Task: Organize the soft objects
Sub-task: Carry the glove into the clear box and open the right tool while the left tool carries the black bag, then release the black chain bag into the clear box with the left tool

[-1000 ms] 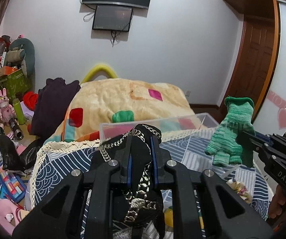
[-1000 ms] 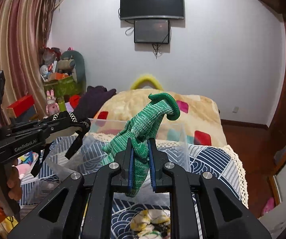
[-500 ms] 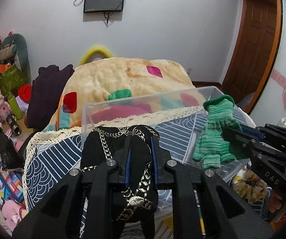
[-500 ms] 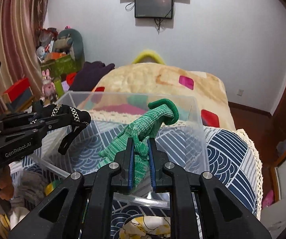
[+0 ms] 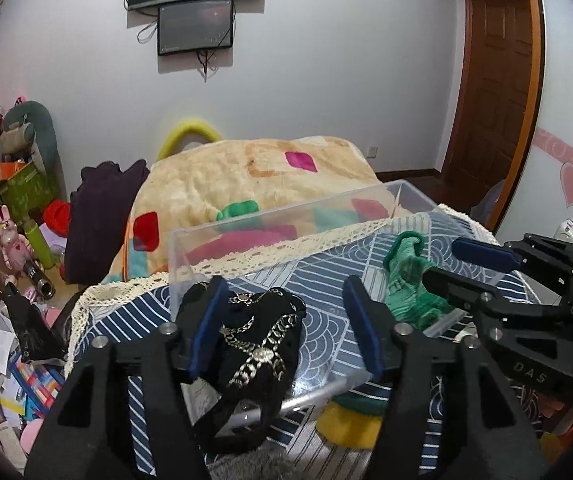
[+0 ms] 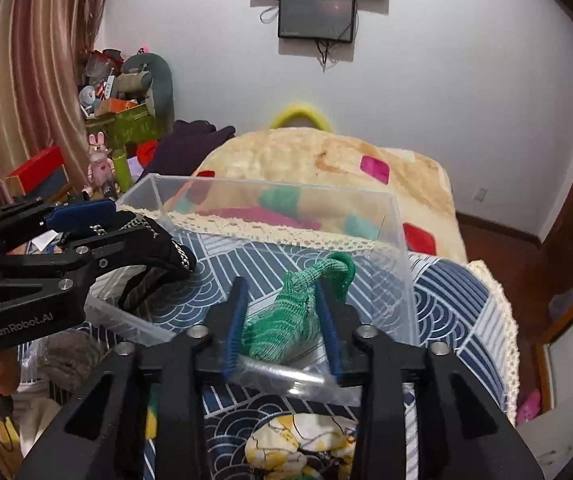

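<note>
While the two soft pieces are lying at the near edge of the clear plastic bin (image 6: 400, 240), both tools are standing spread apart with nothing clamped. The green knitted sock (image 6: 298, 312) is slumping between the wide-parted fingers of the right tool (image 6: 282, 320), its rolled cuff curling upward inside the bin. The black fabric item with gold chain trim (image 5: 258, 344) is draping over the bin's near wall between the fingers of the left tool (image 5: 282, 332), part of it hanging outside.

Both pieces are looking light, limp and easily bunched; neither seems fragile. The sock is probably best pinched across its thick middle. The chain on the black piece is likely making it slippery and prone to snagging, so pinching its cloth body is seeming safer than taking a strap.

Apart from these two, the bin is showing only the blue patterned bedspread (image 6: 458, 304) through its floor. Beyond it, a yellow patchwork blanket (image 5: 246, 176) is bulging on the bed.
</note>
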Demonstrator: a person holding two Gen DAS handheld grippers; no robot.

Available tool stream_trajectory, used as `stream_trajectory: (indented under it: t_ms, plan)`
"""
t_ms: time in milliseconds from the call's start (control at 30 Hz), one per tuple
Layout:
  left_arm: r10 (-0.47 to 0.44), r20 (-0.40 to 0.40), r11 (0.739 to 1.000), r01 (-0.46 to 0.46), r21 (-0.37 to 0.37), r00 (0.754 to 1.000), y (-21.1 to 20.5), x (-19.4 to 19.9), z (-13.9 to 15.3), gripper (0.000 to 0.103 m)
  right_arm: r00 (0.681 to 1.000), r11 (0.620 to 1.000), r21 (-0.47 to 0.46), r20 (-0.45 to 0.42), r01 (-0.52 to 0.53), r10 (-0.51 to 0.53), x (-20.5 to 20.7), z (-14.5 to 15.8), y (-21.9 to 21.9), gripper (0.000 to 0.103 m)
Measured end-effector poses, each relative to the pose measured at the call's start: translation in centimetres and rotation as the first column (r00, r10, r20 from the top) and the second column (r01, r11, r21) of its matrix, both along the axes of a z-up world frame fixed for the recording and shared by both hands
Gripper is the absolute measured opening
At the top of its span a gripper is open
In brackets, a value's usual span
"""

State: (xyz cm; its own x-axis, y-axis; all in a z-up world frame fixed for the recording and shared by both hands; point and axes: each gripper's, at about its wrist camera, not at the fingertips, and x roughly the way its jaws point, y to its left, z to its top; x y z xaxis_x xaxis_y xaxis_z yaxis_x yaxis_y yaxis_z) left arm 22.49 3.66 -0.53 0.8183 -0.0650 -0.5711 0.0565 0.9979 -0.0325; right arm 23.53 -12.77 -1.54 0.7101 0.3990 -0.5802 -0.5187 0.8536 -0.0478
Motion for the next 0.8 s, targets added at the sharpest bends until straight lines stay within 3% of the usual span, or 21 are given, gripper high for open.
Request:
stream_trajectory:
  t_ms: [200, 367, 567, 800]
  plan:
    - [0.006, 0.046, 1.000, -0.006, -0.007, 0.999, 0.3, -2.5, 1.5, 0.076, 0.998, 1.000, 0.018, 0.061, -0.009, 0.007, -1.8, 1.7, -0.4, 0.051]
    - [0.023, 0.073, 1.000, -0.023, -0.005, 0.997, 0.9, -4.7, 2.1, 0.087, 0.995, 0.999, 0.044, 0.104, -0.016, 0.011, -3.6, 2.9, -1.0, 0.054]
    - [0.044, 0.087, 0.999, -0.043, -0.011, 0.995, 2.2, -7.4, 2.2, 0.091, 0.990, 0.996, 0.083, 0.140, -0.021, 0.009, -5.9, 3.8, -2.5, 0.059]
    - [0.079, 0.066, 0.997, -0.079, -0.014, 0.995, 3.9, -9.6, 0.5, 0.096, 0.986, 1.000, 0.024, 0.164, -0.009, 0.005, -7.7, 2.7, -3.8, 0.060]
